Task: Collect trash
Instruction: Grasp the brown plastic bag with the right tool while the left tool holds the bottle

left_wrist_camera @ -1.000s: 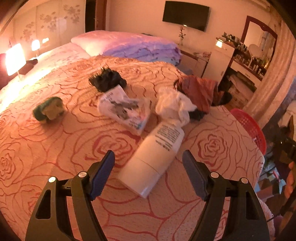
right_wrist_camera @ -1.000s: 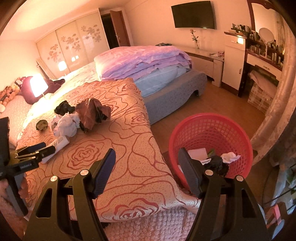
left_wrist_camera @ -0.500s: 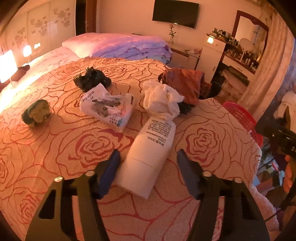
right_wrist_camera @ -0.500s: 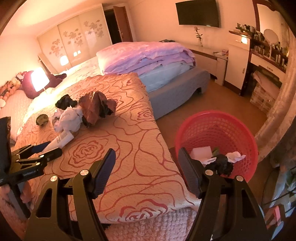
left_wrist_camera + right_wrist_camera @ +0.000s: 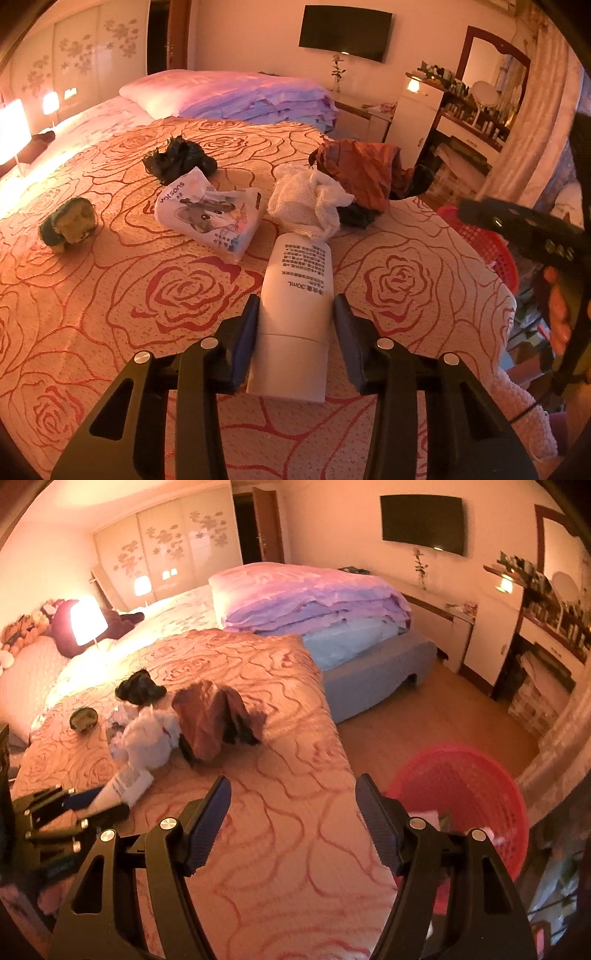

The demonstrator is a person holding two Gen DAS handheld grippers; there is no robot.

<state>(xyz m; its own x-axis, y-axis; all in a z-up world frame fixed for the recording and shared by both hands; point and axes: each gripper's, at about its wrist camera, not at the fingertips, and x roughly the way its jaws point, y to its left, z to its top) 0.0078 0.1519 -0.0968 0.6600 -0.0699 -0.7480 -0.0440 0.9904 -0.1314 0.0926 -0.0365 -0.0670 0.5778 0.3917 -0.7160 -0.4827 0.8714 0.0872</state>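
Note:
A white tube bottle (image 5: 295, 302) lies on the rose-patterned bedspread (image 5: 110, 302). My left gripper (image 5: 295, 314) has its jaws closed against both sides of the tube's lower half. The tube (image 5: 125, 784) and left gripper (image 5: 85, 805) also show in the right wrist view. Beyond the tube lie a white crumpled cloth (image 5: 308, 205), a printed plastic bag (image 5: 210, 218), a black wad (image 5: 179, 158), a brown crumpled bag (image 5: 358, 170) and a green-yellow lump (image 5: 68, 223). My right gripper (image 5: 293, 816) is open and empty above the bed's corner, left of the red basket (image 5: 465, 797).
The red basket (image 5: 484, 243) stands on the wooden floor beside the bed's foot and holds some trash. A folded purple quilt (image 5: 314, 598) lies at the bed's far end. A dresser (image 5: 543, 635) and cabinets line the right wall. A lit lamp (image 5: 86, 618) stands at left.
My left gripper moved forward around the white tube and its jaws closed in onto it. My right gripper swung left, away from the basket and over the bed corner, still open.

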